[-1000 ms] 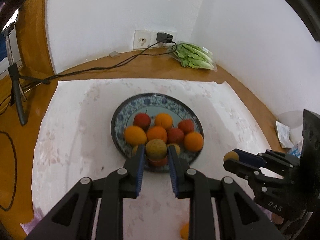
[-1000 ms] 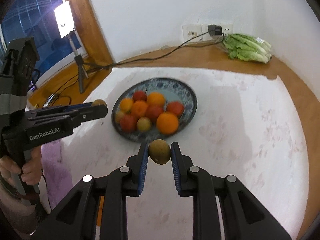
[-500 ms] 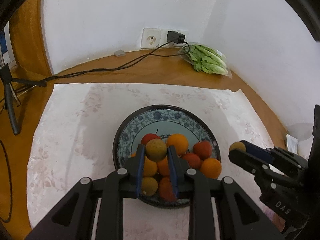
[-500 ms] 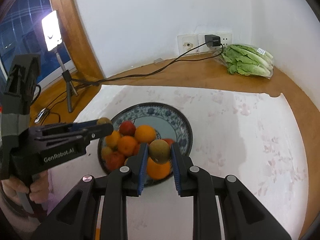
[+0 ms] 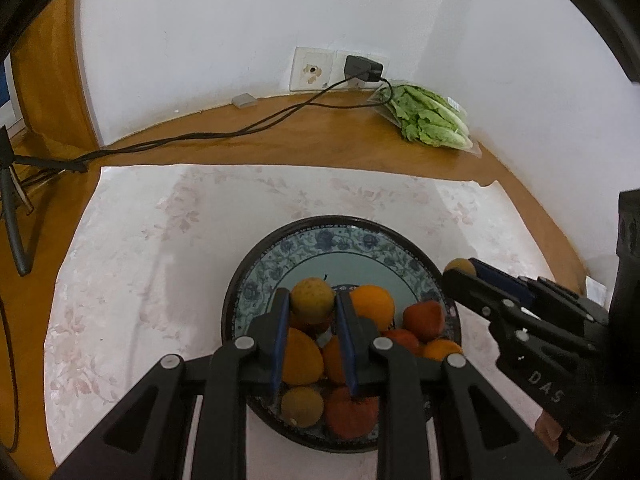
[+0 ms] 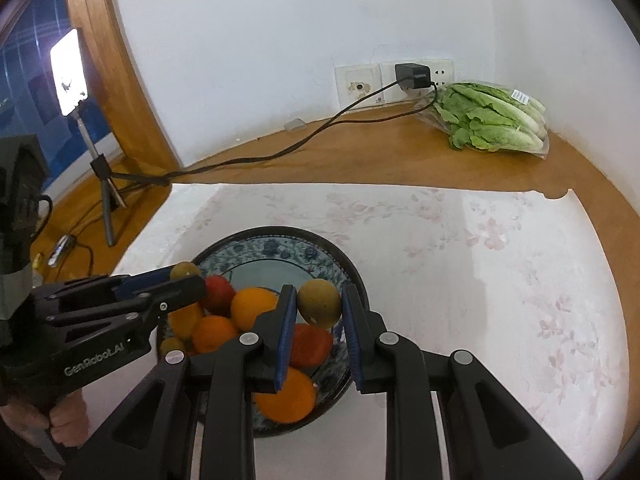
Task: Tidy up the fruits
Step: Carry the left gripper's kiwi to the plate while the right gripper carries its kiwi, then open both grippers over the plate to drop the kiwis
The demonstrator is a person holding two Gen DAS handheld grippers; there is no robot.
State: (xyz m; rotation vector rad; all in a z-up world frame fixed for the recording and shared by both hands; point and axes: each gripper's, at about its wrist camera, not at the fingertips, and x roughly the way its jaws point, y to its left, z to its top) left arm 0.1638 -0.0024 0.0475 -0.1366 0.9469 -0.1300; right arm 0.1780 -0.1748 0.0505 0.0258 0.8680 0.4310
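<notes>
Both wrist views look steeply down from close above the blue-patterned ceramic plate (image 5: 344,236) (image 6: 276,242), facing the white wall's sockets at the wooden table's (image 5: 280,140) far edge. They share plate, floral cloth (image 5: 140,260) and bagged lettuce (image 6: 492,120); each catches the other's tool.

Glossy glazed plate (image 5: 400,240); matt pale cloth (image 5: 160,240); polished wooden tabletop (image 5: 320,140); matt black plastic claw (image 5: 312,322).

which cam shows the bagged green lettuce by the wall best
The right wrist view: the clear-bagged green lettuce lies large and unobstructed on the wooden ledge, its white label visible. The left wrist view shows the same bag smaller and farther off, also whole.
</notes>
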